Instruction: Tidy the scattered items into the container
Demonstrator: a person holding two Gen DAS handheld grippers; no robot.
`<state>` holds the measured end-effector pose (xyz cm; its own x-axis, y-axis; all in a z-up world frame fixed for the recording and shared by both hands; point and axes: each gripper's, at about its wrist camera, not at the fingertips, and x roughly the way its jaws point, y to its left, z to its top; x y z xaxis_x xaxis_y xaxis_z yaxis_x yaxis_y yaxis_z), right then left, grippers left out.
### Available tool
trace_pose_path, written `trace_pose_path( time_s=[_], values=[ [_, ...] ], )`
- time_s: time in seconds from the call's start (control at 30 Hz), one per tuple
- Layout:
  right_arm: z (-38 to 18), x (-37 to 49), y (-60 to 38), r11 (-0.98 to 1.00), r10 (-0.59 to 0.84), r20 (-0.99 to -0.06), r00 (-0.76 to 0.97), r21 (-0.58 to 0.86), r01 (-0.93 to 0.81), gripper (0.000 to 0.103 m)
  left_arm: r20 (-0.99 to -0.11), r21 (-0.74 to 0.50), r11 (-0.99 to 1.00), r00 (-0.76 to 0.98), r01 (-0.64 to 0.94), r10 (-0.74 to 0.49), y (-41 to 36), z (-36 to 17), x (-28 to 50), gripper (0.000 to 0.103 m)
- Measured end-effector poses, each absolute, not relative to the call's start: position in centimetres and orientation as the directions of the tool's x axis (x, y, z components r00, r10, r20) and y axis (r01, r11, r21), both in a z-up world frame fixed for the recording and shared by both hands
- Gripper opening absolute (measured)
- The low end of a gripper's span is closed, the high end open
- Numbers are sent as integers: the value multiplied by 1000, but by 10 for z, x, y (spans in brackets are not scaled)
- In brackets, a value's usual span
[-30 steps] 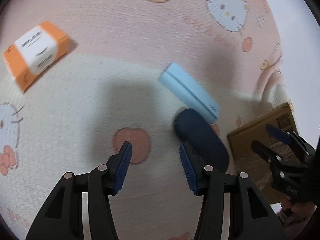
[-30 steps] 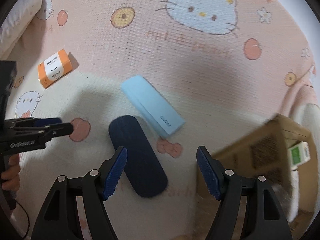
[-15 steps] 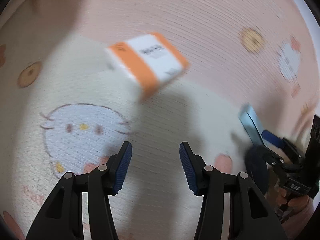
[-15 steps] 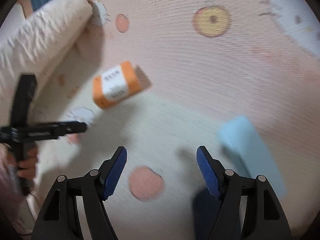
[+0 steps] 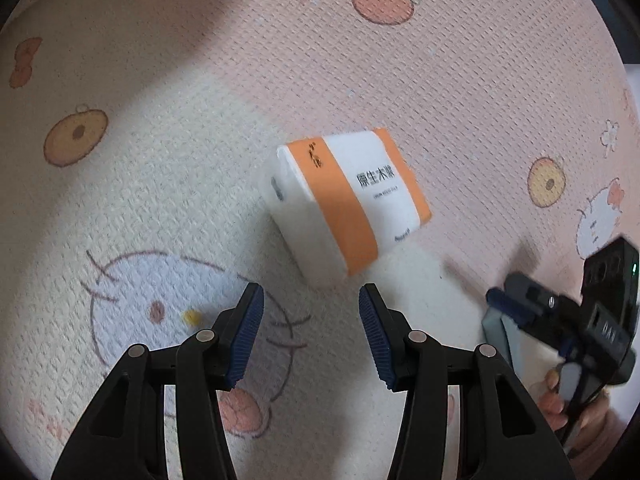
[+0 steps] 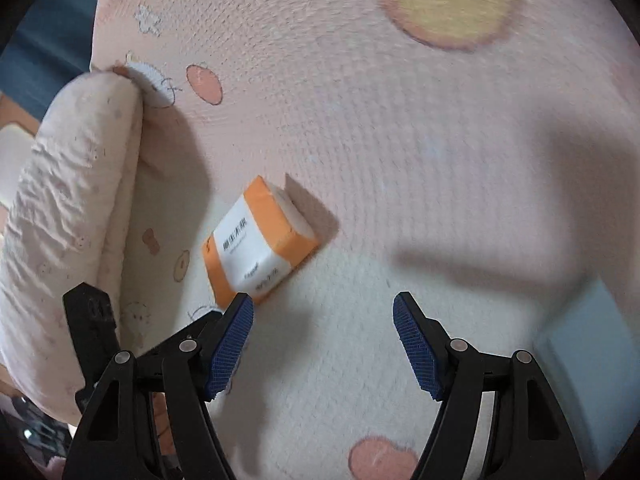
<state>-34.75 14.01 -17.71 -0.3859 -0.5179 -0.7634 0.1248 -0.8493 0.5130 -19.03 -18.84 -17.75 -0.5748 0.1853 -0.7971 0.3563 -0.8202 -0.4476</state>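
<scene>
An orange and white tissue pack (image 5: 344,204) lies on the pink cartoon-print bedsheet, just ahead of my left gripper (image 5: 310,334), which is open and empty. The pack also shows in the right wrist view (image 6: 256,244), up and left of my open, empty right gripper (image 6: 322,350). A light blue case (image 6: 592,336) lies at the right edge of the right wrist view. The right gripper shows at the right of the left wrist view (image 5: 560,324) with the blue case (image 5: 496,332) under it. The container is out of view.
A rolled pink quilt (image 6: 68,216) lies along the left side in the right wrist view. The left gripper's body (image 6: 96,328) stands low beside it. The printed sheet (image 5: 160,128) spreads around the pack.
Both grippers have swung left, away from the dark case, the blue case and the cardboard box. The tissue pack is now much closer and nearly between the left gripper's fingers.
</scene>
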Motion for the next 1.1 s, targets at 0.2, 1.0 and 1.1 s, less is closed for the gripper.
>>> trace_pose_path(
  time_s=[0.2,1.0,1.1],
  values=[
    [-180,-381,138,-768,-586,-672,-452,638,48,71,-758,-500,-784,-623,367,191,-196,-176,-197,54],
    [-220,-393,82,-823,-537,-715,-448,562,89,58,-745,-487,-831,-626,270,233,-184,-204,-235,36],
    [-217,-389,76,-818,-547,-696,-465,563,121,60,-742,-492,-831,-625,260,244,-187,-206,-235,36]
  ],
)
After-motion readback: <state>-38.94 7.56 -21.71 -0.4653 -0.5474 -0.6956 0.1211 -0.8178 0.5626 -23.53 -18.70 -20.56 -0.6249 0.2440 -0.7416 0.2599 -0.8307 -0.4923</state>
